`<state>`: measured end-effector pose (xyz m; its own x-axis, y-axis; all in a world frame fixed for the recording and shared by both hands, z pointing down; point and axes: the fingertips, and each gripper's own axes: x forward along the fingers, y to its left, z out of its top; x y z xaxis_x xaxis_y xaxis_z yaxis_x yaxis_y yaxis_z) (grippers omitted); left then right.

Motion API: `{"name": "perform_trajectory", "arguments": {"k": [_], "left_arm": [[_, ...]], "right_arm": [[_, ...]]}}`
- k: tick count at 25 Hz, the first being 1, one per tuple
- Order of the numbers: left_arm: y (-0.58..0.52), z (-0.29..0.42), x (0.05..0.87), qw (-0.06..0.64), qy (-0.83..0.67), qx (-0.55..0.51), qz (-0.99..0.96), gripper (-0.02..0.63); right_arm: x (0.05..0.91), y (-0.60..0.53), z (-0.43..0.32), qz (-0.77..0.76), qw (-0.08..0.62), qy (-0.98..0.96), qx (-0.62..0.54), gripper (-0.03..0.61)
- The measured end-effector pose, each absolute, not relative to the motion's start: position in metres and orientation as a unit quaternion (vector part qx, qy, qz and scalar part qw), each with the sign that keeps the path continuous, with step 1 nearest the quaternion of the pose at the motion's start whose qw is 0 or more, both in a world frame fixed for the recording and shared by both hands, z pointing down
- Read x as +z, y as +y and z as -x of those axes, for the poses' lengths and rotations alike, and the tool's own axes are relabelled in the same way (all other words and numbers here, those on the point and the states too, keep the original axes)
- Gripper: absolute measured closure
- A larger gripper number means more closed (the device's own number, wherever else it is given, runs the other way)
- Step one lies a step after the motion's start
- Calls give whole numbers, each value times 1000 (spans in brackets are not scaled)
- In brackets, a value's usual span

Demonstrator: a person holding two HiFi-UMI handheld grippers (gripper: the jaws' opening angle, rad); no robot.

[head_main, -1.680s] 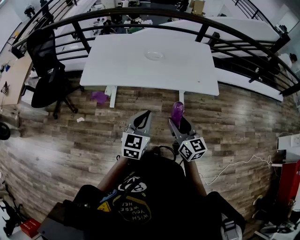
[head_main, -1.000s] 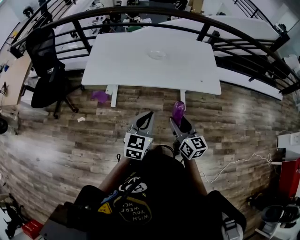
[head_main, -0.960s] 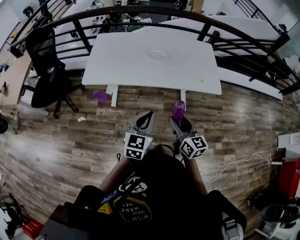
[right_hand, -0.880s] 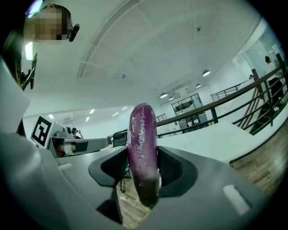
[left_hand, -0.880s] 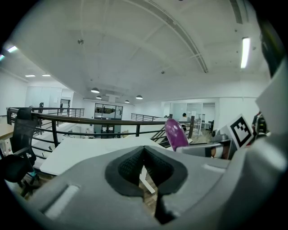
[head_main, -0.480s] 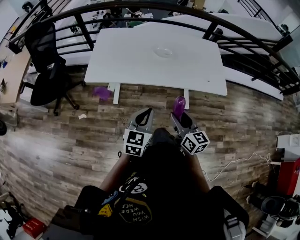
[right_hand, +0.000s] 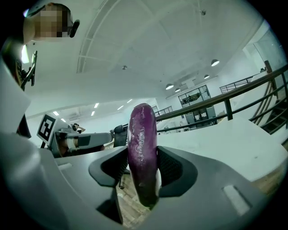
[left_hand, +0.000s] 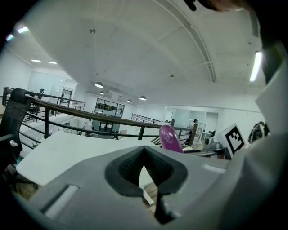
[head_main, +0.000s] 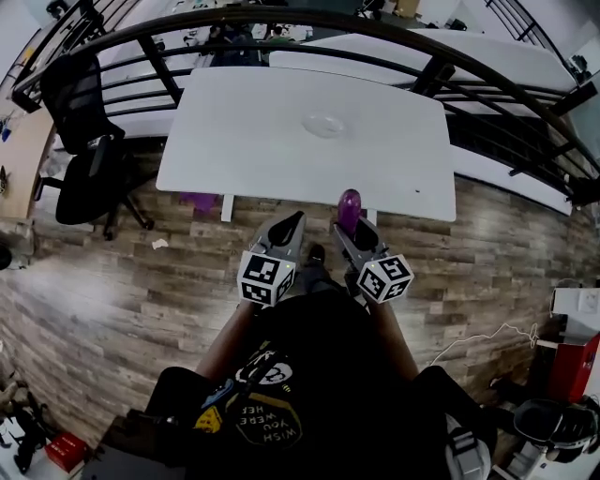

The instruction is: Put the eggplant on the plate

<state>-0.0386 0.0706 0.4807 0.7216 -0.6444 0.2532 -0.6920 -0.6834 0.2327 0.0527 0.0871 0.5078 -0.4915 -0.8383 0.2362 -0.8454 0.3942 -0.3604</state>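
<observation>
A purple eggplant (head_main: 349,206) stands upright between the jaws of my right gripper (head_main: 350,225), which is shut on it, just short of the white table's (head_main: 234,122) near edge. The right gripper view shows the eggplant (right_hand: 142,148) clamped between the dark pads of the right gripper (right_hand: 143,157). A clear plate (head_main: 323,123) sits at the table's middle, well ahead of both grippers. My left gripper (head_main: 296,219) is beside the right one, shut and holding nothing. In the left gripper view, the left gripper (left_hand: 144,150) has its tips together, with the eggplant (left_hand: 168,138) to the right.
A black railing (head_main: 281,23) curves behind the table. A black office chair (head_main: 84,141) stands at its left end. A purple scrap (head_main: 199,200) lies on the wood floor under the table. A white cable (head_main: 478,336) trails at the right.
Both grippers have moved forward together to the table's near edge as the person stepped closer. The eggplant stays gripped in the right one. The left one stays shut.
</observation>
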Motion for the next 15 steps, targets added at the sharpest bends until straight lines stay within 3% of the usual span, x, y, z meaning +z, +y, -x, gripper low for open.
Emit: {"name": "perform_trajectory", "arguments": {"k": [9, 15], "left_arm": [[-60, -41, 531, 150, -410, 140, -889, 609], [-104, -40, 549, 171, -430, 157, -872, 609]], "right_arm": [[556, -39, -122, -431, 97, -869, 223, 376], [621, -115, -131, -386, 187, -876, 220, 376]]}}
